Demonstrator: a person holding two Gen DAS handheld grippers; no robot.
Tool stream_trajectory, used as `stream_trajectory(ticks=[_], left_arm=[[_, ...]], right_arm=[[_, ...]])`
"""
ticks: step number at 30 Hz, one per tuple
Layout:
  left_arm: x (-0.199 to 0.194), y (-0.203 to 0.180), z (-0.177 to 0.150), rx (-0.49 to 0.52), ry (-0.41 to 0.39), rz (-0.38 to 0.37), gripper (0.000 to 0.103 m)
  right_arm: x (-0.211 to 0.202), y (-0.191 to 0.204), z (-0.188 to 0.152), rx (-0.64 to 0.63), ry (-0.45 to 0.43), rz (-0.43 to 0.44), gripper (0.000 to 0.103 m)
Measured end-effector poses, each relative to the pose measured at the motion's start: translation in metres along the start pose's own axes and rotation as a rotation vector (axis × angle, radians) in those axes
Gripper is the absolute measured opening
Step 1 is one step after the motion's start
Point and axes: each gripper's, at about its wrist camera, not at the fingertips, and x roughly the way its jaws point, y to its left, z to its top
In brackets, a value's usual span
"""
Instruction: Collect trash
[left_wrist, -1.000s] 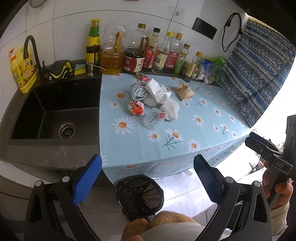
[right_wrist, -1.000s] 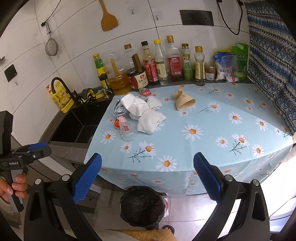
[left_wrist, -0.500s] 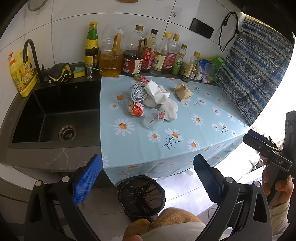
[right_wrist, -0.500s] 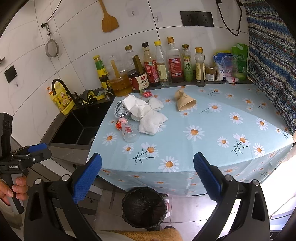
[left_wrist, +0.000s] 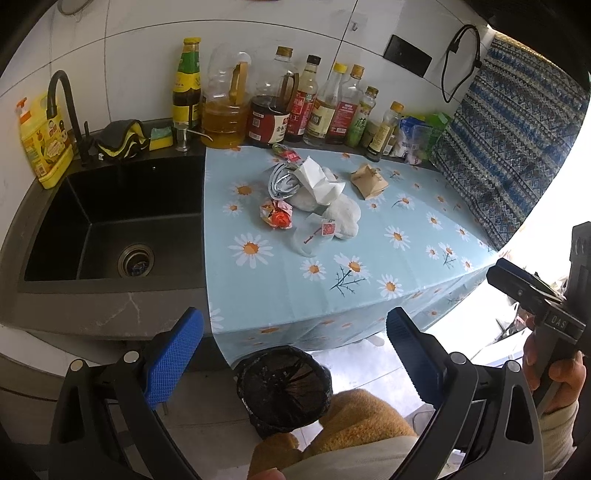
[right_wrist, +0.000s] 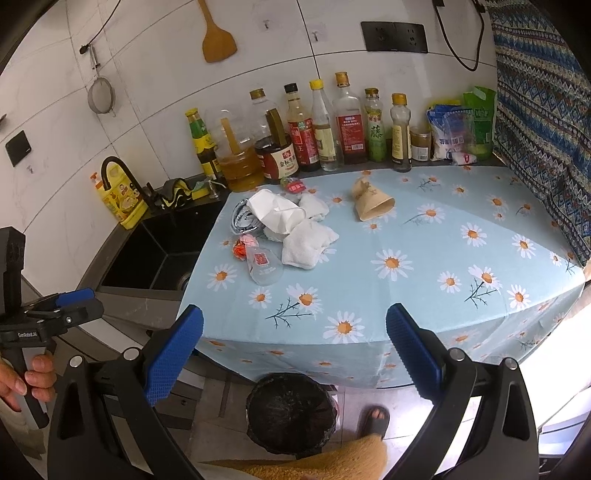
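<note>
Right gripper (left_wrist: 524, 291) label reads roughly "DAS".

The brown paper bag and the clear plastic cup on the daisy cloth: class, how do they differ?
The brown paper bag is opaque and crumpled; the clear plastic cup is see-through with a red label. The bag lies alone, nearer the bottles; the cup lies against the white tissues, nearer the counter's front edge. Both lie on their sides on the tablecloth, untouched by either tool.
</note>
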Motion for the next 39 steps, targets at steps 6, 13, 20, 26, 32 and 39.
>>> stream_trajectory(ticks=[6,13,20,26,32,39], left_arm=[[0.007,0.003,0.004,-0.003,0.006,0.002,0.096],[0.017,0.008,0.011,-0.045,0.008,-0.01,0.096],[0.04,0.004,0.025,-0.079,0.023,-0.011,0.096],[0.074,-0.001,0.042,-0.121,0.049,-0.005,0.096],[0.12,-0.011,0.055,-0.151,0.11,0.006,0.096],[0.163,-0.027,0.066,-0.148,0.143,0.05,0.096]], right_arm=[[0.005,0.0,0.003,0.0,0.01,-0.003,0.098],[0.021,-0.006,0.017,-0.004,0.035,-0.007,0.098],[0.044,-0.023,0.036,-0.019,0.063,0.002,0.098],[0.072,-0.042,0.059,-0.036,0.11,0.026,0.098],[0.096,-0.068,0.079,-0.037,0.137,0.035,0.098],[0.127,-0.1,0.103,-0.038,0.19,0.061,0.098]])
